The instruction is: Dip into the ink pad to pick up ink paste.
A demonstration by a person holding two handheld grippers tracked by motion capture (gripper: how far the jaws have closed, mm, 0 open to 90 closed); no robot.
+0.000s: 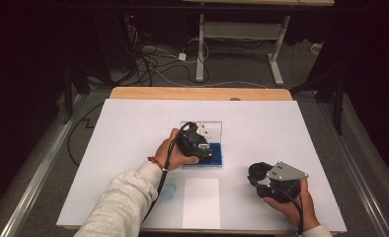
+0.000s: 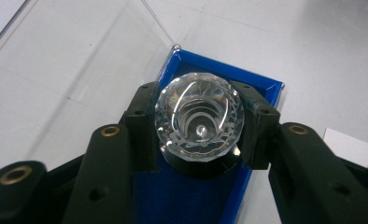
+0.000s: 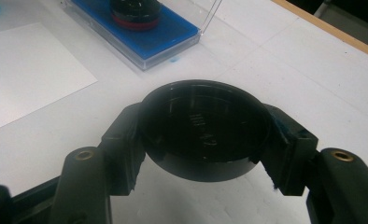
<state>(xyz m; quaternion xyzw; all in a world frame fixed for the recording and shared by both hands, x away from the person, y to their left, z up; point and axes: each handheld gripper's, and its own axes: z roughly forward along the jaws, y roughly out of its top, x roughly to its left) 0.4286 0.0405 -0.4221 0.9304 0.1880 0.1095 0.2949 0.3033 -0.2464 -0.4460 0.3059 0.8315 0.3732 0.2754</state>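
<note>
Blue ink tray point(image 2: 261, 88) holds tongs-gripped crystal-topped stamp point(image 2: 199, 116), seemingly.

My left claw point(image 2: 198, 128) has black jaws with brass screw bushings; the right claw point(image 1: 261, 178) carries a grey three-cornered plate. Pale grey sleeve point(image 1: 121, 202), red wristband point(image 1: 156, 162), black cables.

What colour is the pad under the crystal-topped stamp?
Blue pad, clearest in the left gripper view.
</note>
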